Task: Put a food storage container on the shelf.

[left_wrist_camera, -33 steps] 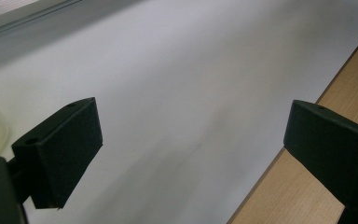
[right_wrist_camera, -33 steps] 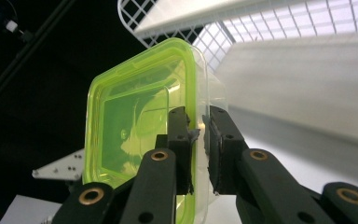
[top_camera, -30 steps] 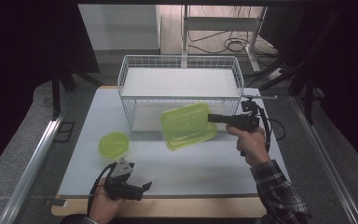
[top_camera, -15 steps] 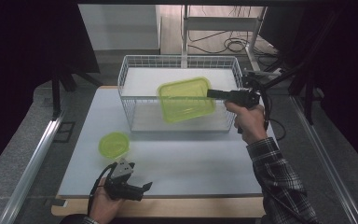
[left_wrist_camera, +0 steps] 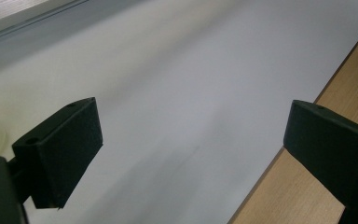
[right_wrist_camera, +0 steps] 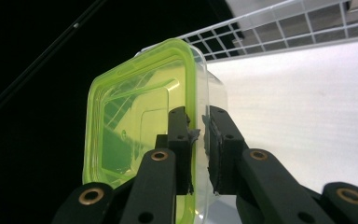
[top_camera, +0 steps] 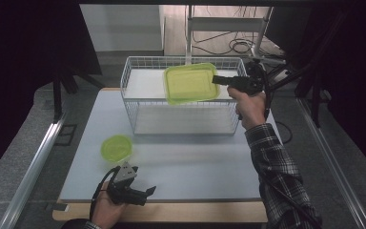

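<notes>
My right gripper [top_camera: 218,79] is shut on the rim of a square clear container with a lime-green lid [top_camera: 191,83], held in the air over the white wire basket [top_camera: 138,114]. In the right gripper view the two jaws pinch the container's edge [right_wrist_camera: 140,116] and my right gripper [right_wrist_camera: 197,128] points toward the basket's wires. A small round lime-green container [top_camera: 116,148] sits on the white mat at the left. My left gripper [top_camera: 148,192] rests low at the table's front edge, open, with nothing between its fingers [left_wrist_camera: 60,149].
The white mat [top_camera: 190,167] covers a wooden table [top_camera: 171,212]; in the left gripper view the mat [left_wrist_camera: 191,93] meets the wood edge [left_wrist_camera: 326,93] on the right. A metal rail [top_camera: 33,167] runs along the left. Cables and stands lie behind the basket.
My right gripper has lifted the square container up and away from the mat, bringing it from in front of the basket to above it. The left gripper has stayed put.
</notes>
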A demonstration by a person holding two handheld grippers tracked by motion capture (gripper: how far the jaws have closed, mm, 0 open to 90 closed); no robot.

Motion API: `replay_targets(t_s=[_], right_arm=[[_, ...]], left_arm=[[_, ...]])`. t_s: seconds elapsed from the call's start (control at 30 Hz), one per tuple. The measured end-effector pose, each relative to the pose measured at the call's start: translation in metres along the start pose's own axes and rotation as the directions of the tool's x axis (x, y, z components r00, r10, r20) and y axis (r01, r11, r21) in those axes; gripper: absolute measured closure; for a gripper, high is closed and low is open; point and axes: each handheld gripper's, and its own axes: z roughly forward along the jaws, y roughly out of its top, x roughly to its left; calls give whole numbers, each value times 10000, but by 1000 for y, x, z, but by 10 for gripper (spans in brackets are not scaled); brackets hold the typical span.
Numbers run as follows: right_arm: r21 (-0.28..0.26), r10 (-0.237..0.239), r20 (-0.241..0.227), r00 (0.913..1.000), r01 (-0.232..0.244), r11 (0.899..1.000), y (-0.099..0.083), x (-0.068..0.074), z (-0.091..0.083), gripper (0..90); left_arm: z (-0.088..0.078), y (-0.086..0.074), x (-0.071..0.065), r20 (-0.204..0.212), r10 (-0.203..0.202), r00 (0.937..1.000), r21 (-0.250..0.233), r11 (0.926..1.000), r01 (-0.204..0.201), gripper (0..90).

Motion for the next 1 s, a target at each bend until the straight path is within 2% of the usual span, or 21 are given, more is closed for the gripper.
replay_targets(t_s=[0.33, 0.53, 0.7, 0.73, 0.77, 0.8, 1.0], right_arm=[[-98, 137, 662, 9977, -130, 9999, 10, -5, 22, 803], [-109, -42, 1120, 9937, 54, 9999, 11, -7, 29, 796], [98, -573, 1877, 9806, 565, 9984, 10, -4, 35, 748], [98, -573, 1877, 9806, 565, 9984, 10, -4, 35, 748], [287, -814, 2251, 9709, 769, 9966, 10, -4, 37, 730], [277, -898, 2348, 9679, 857, 9959, 9, -4, 38, 728], [334, -1070, 2409, 9646, 1019, 9942, 11, -5, 41, 719]], left_arm=[[0, 0, 0, -20, 75, 10000, 56, 10000, -75, 44], [0, 0, 1, -23, 115, 9999, 85, 9999, -114, 45], [0, 0, 0, -18, 139, 9999, 137, 9998, -138, 45], [0, 0, 0, -18, 139, 9999, 137, 9998, -138, 45], [1, 0, 0, -16, 148, 9999, 153, 9998, -148, 45], [1, 0, 0, -13, 143, 9999, 156, 9998, -143, 45], [1, 0, 0, -2, 157, 9999, 175, 9997, -156, 46]])
